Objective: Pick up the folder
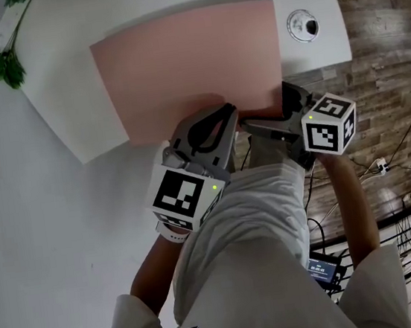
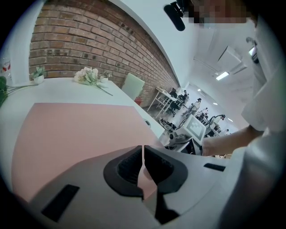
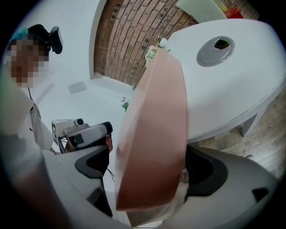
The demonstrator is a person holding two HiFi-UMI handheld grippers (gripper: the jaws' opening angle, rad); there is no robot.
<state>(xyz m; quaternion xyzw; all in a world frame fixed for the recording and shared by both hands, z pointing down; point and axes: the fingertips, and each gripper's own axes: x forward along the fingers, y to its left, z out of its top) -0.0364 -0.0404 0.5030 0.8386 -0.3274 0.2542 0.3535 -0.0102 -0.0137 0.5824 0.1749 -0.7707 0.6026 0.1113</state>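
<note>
A pink folder [image 1: 192, 64] lies on the white table [image 1: 71, 110], its near edge sticking out past the table's edge. My left gripper [image 1: 230, 111] is at that near edge, shut on the thin pink sheet [image 2: 76, 129]; the left gripper view shows the jaws [image 2: 143, 161] pinching it. My right gripper [image 1: 270, 111] is beside it, at the folder's near right corner. In the right gripper view the folder [image 3: 154, 134] stands edge-on between the wide-apart jaws of the right gripper [image 3: 149, 172], and the pads do not press on it.
A round cable grommet [image 1: 301, 25] sits in the table right of the folder, also visible in the right gripper view [image 3: 216, 50]. Green leaves [image 1: 3, 67] and flowers [image 2: 89, 75] lie at the far left. Wooden floor with cables [image 1: 385, 98] is on the right.
</note>
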